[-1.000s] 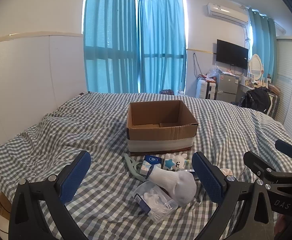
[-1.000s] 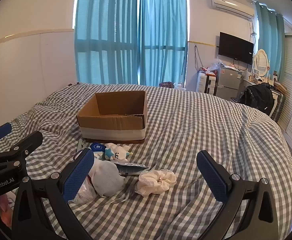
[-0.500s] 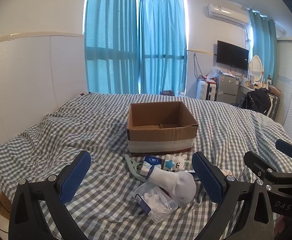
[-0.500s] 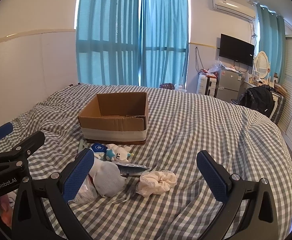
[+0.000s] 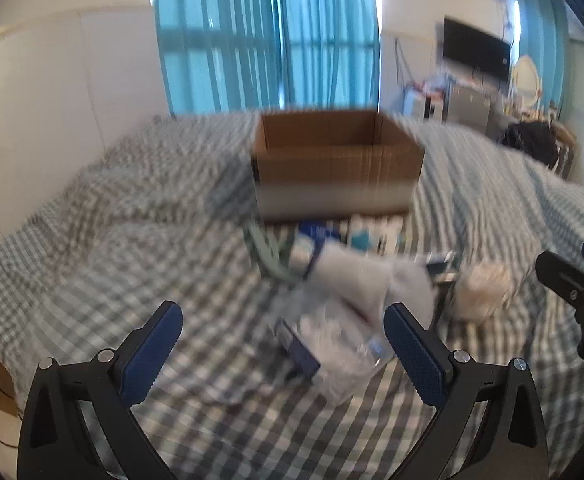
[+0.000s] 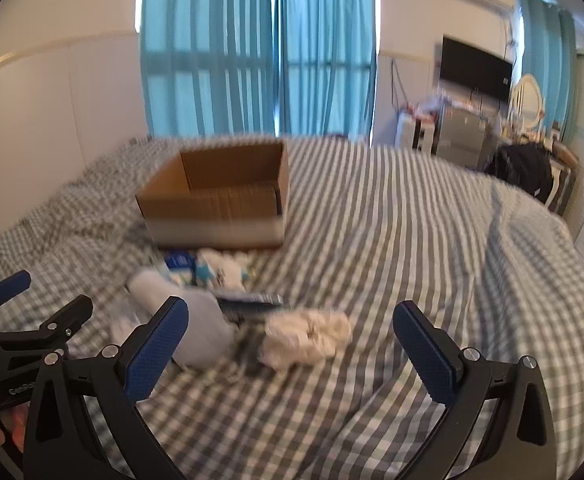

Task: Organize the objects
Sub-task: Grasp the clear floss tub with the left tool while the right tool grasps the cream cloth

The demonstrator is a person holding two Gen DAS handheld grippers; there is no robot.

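An open cardboard box (image 5: 337,164) (image 6: 216,200) stands on the checked bed. In front of it lies a small pile: a white sock (image 5: 365,284) (image 6: 196,320), a clear plastic bag with a blue strip (image 5: 327,346), a white and blue plush toy (image 5: 371,234) (image 6: 222,270), a blue packet (image 5: 311,240) (image 6: 178,260), a green hanger (image 5: 266,256) and a cream scrunchie (image 5: 479,290) (image 6: 305,334). My left gripper (image 5: 284,346) is open, low over the plastic bag. My right gripper (image 6: 292,342) is open just above the scrunchie. Both views are blurred by motion.
The grey checked bedspread (image 6: 431,264) stretches wide to the right of the pile. Teal curtains (image 6: 252,48) hang behind the bed. A TV (image 6: 475,68), a dresser and a black backpack (image 6: 521,168) stand at the far right. White wall panels (image 5: 60,80) run along the left.
Both grippers have dropped and moved forward toward the pile, so the objects now look larger and nearer. The objects themselves have not moved. Both grippers stay open.
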